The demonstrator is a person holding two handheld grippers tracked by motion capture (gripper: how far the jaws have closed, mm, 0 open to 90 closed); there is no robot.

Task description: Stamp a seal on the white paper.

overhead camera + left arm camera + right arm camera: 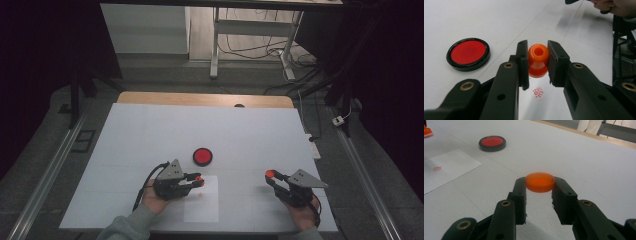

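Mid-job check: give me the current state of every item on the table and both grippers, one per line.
Left gripper: shut on the orange stamp.
Orange stamp: gripped, held above the paper.
Paper sheet: flat on the table, one red imprint on it.
Ink pad: open, red surface exposed, lid off.
Right gripper: shut on the orange lid.
Orange lid: held level between the jaws, off the table.
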